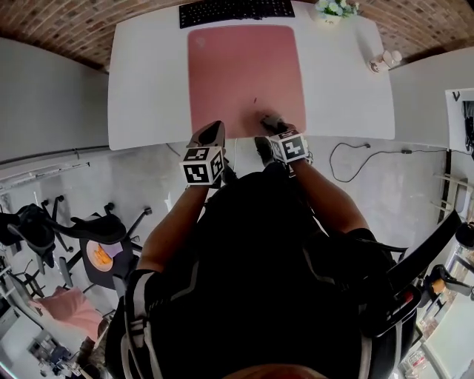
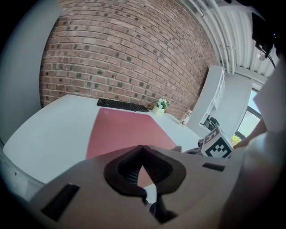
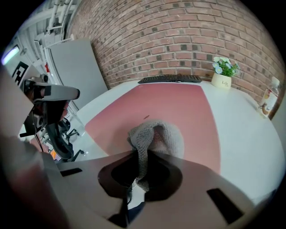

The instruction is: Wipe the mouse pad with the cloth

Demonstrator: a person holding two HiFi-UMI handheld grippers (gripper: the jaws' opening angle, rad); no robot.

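Right hand-held gripper (image 3: 143, 157): jaws clamped on a grey knitted cloth (image 3: 157, 137), which bunches up past the tips.
Cloth position: lies on the pink mouse pad (image 1: 244, 70), touching it near the pad's near edge, right of the pad's middle.
Left hand-held gripper (image 2: 143, 150): jaw tips together, nothing between them. Held at the bench's near edge, just beside the pad's near-left corner, not on the pad.
Gripper spacing: the two are near each other along the near edge, the left one (image 1: 213, 127) beside the right one (image 1: 268, 127), apart.
Mouse pad: flat on the middle of the white bench (image 1: 144, 89), running from the near edge almost to the keyboard.
Keyboard (image 1: 235, 10): black, along the far edge, just beyond the pad.
Flower pot (image 3: 222, 75): small, white, at the far-right corner, well apart from the pad.
Bottle (image 3: 268, 100): near the right edge; label too blurred to read.
Dark speck (image 3: 145, 117): on the pad just beyond the cloth, maybe a mark or crumb.
Wall: brick, behind the far edge.
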